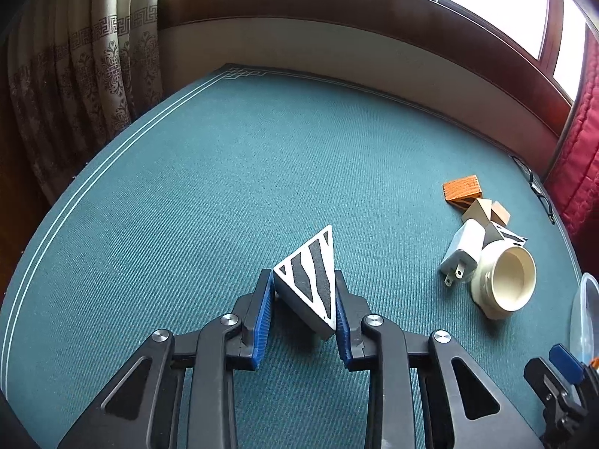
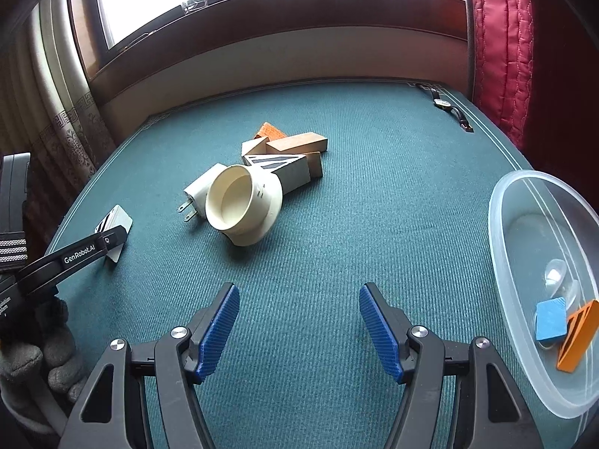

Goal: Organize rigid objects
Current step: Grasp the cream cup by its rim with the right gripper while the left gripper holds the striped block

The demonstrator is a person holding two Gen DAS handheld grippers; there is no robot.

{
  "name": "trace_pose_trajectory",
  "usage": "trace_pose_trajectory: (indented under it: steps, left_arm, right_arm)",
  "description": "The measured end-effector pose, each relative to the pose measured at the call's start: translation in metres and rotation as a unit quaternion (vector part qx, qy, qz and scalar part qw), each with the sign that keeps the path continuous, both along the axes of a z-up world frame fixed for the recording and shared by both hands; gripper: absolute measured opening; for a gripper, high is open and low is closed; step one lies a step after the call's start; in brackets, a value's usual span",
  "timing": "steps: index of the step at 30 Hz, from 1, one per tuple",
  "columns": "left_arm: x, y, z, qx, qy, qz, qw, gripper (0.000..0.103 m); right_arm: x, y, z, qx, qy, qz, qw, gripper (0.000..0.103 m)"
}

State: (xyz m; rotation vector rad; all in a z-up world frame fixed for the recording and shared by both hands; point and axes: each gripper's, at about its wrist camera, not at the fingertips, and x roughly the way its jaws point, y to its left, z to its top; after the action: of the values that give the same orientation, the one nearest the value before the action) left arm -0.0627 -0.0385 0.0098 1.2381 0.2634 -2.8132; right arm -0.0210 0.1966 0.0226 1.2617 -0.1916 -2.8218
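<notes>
My left gripper [image 1: 304, 307] is shut on a grey wedge with a black-and-white striped face [image 1: 309, 278], low over the green tablecloth; the wedge also shows in the right wrist view [image 2: 114, 224]. My right gripper [image 2: 299, 321] is open and empty above the cloth. Ahead lies a pile: a cream pipe fitting [image 2: 243, 204], a white plug adapter [image 2: 200, 191], a second striped wedge [image 2: 275, 162], wooden blocks [image 2: 297, 142] and an orange block [image 2: 269, 131]. The pile also shows in the left wrist view, with the fitting [image 1: 503, 284] nearest.
A clear plastic bowl [image 2: 501, 232] at the right holds a blue block [image 2: 550, 323], an orange wedge [image 2: 578, 335] and a small clear piece. A wristwatch [image 2: 447, 106] lies at the far right corner. A wall and window sill stand behind the table.
</notes>
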Motion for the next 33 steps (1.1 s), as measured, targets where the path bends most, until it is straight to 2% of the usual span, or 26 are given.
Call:
trace_pose_trajectory:
  steps: [9, 11, 13, 14, 23, 24, 26, 28, 33]
  left_arm:
    - [0.009, -0.004, 0.005, -0.003, 0.015, 0.007, 0.9999, 0.03]
    - [0.009, -0.005, 0.006, -0.001, 0.015, 0.009, 0.9999, 0.03]
    - [0.01, -0.006, 0.005, 0.0, 0.015, 0.01, 0.9998, 0.03]
    - [0.01, -0.006, 0.005, -0.001, 0.014, 0.01, 0.9998, 0.03]
    - [0.01, -0.004, 0.003, -0.003, 0.013, 0.008, 0.9999, 0.03]
    - [0.01, -0.004, 0.003, -0.003, 0.013, 0.008, 0.9999, 0.03]
    - [0.01, -0.003, 0.003, -0.003, 0.012, 0.008, 0.9999, 0.03]
    - [0.01, -0.003, 0.002, -0.004, 0.012, 0.007, 0.9999, 0.03]
    - [0.01, -0.002, 0.003, -0.004, 0.011, 0.007, 0.9999, 0.03]
  right_arm:
    - [-0.025, -0.021, 0.008, 0.026, 0.014, 0.014, 0.999, 0.07]
    - [-0.031, -0.028, 0.008, 0.036, 0.018, 0.02, 0.999, 0.072]
    - [-0.036, -0.035, 0.007, 0.049, 0.024, 0.023, 0.998, 0.084]
    - [-0.039, -0.038, 0.007, 0.055, 0.028, 0.023, 0.998, 0.086]
    - [-0.06, -0.049, -0.002, 0.08, 0.024, 0.011, 0.996, 0.086]
    - [-0.061, -0.049, -0.003, 0.08, 0.022, 0.009, 0.996, 0.086]
    - [-0.063, -0.047, -0.006, 0.079, 0.016, 0.009, 0.997, 0.079]
    - [-0.064, -0.046, -0.008, 0.076, 0.008, 0.01, 0.997, 0.065]
    - [-0.061, -0.045, -0.007, 0.071, 0.004, 0.011, 0.997, 0.064]
